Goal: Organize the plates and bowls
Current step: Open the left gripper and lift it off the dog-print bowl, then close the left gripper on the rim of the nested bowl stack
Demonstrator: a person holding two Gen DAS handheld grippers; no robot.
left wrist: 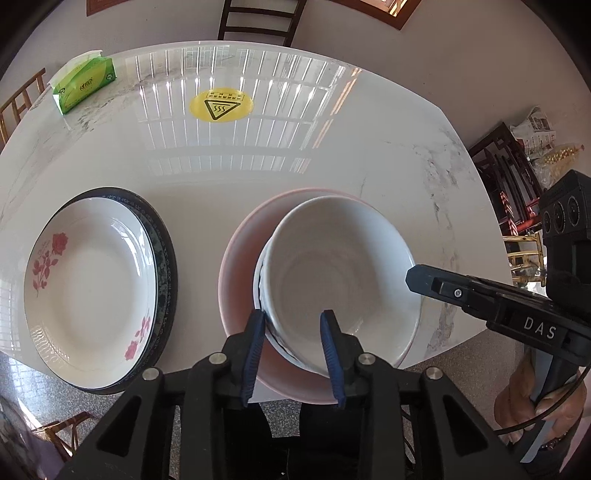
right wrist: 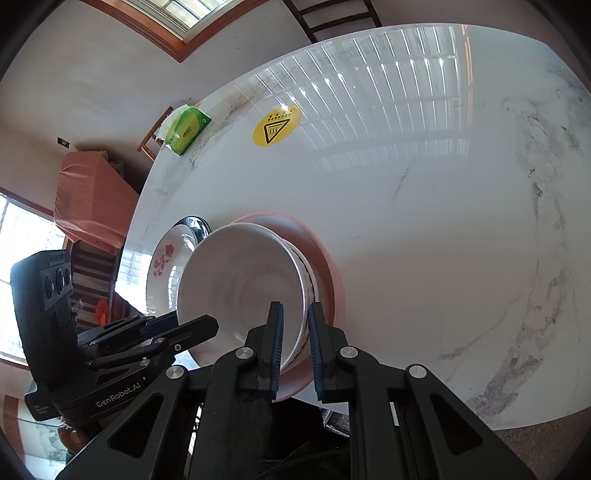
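A glossy white marble table (left wrist: 258, 166) mirrors a barred window's light. Dark wooden chairs (left wrist: 258, 18) stand against pale walls, a wood-framed window (right wrist: 177, 18) sits high up, and an orange-covered cabinet (right wrist: 92, 195) stands by another bright window.

The marble-look table (left wrist: 332, 155) is glossy enough to mirror window bars, the white bowl (left wrist: 340, 266) and rose-printed plate (left wrist: 92, 280) look like smooth glazed ceramic (the pink dish (left wrist: 240, 258) too), and the tissue pack (left wrist: 83, 85) is shiny plastic film.
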